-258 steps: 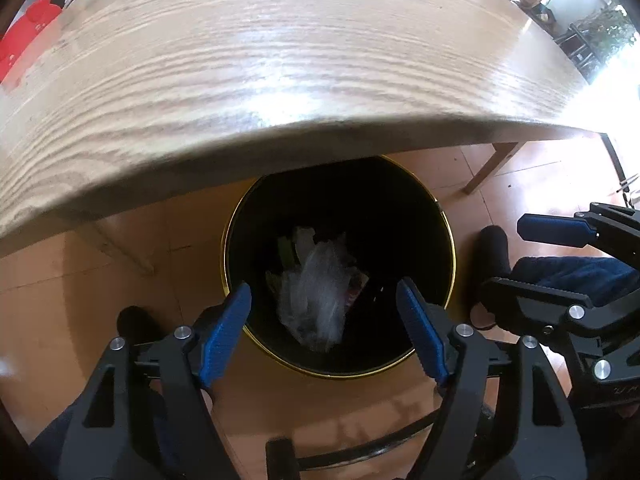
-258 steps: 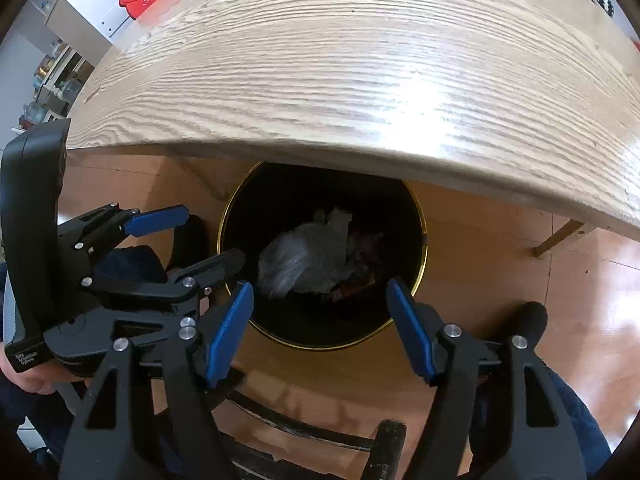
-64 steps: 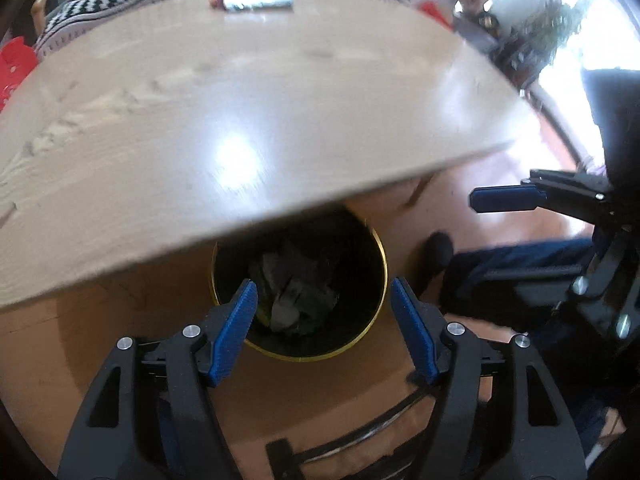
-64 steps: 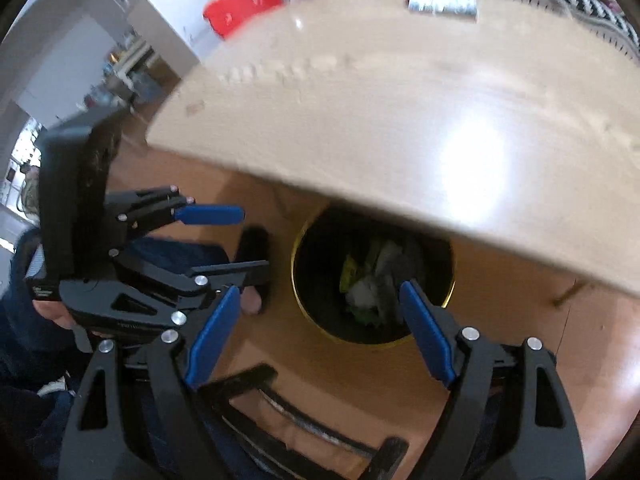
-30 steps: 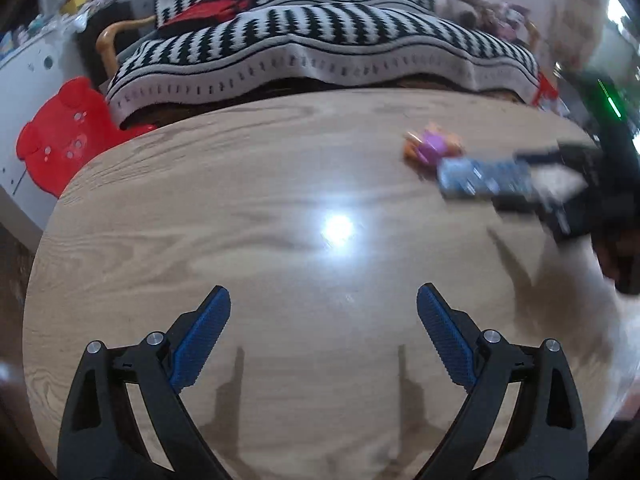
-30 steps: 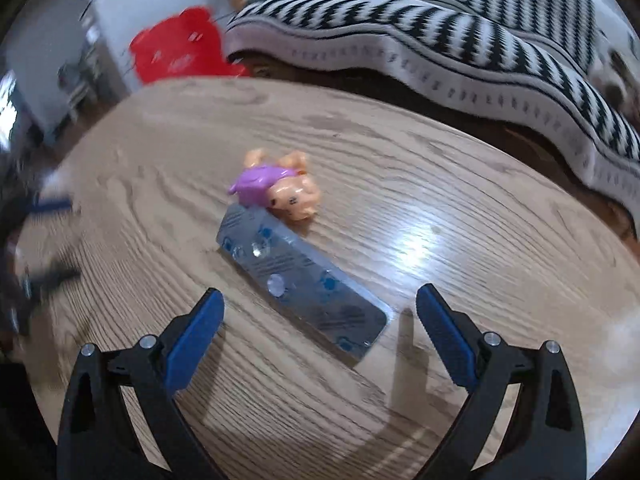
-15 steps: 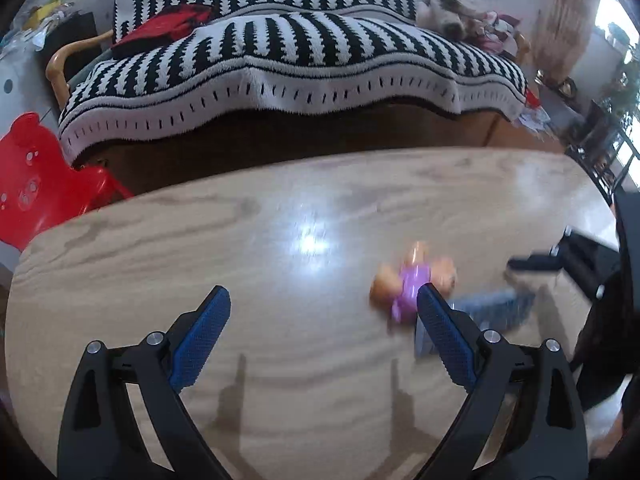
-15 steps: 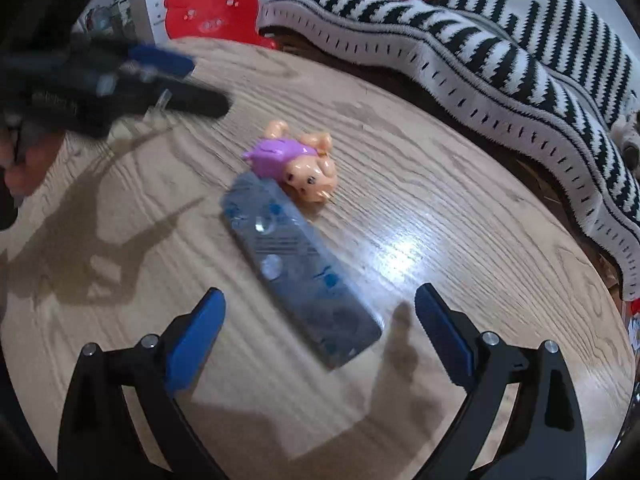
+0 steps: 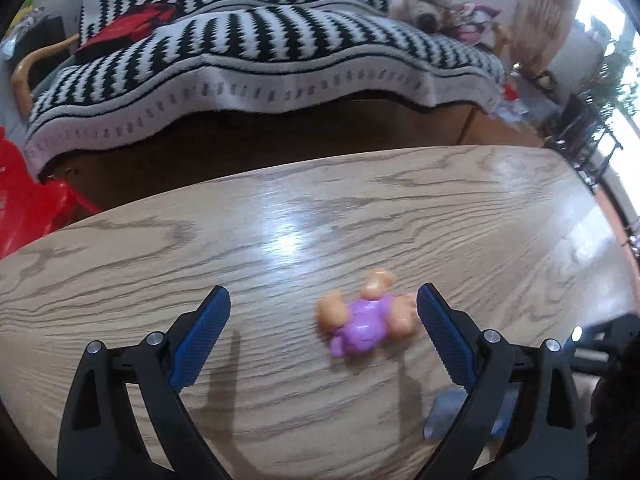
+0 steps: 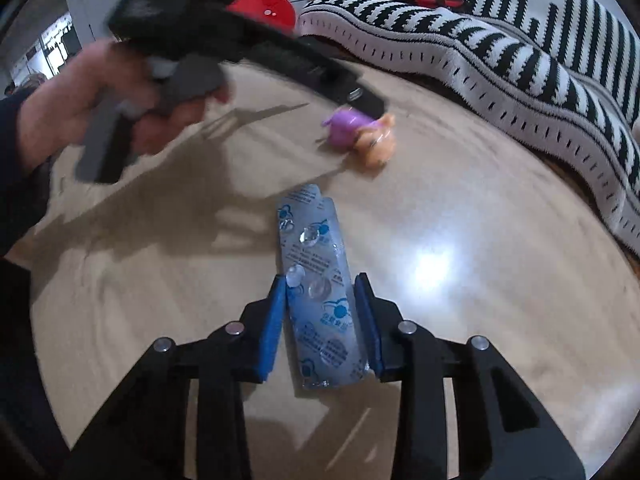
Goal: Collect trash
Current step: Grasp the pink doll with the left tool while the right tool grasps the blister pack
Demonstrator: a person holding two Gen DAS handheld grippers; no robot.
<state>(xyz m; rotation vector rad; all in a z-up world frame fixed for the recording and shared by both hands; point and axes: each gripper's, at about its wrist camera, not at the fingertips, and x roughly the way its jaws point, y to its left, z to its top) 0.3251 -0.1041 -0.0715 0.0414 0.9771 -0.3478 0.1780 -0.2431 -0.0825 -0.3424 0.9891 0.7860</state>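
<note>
The right gripper [image 10: 320, 312] pointed steeply down at the table [image 10: 480, 280], its jaws just closing onto the blister pack [image 10: 320, 300]. The left gripper [image 9: 322, 320] hung open over the toy [image 9: 364, 320].

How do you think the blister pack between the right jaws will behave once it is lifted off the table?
The blister pack looks thin and flat, so probably very light. Held only at its near end by the right gripper, whose jaws have just been closing, its long free end may droop. Its glossy foil might slip, and empty bubbles may crush.
</note>
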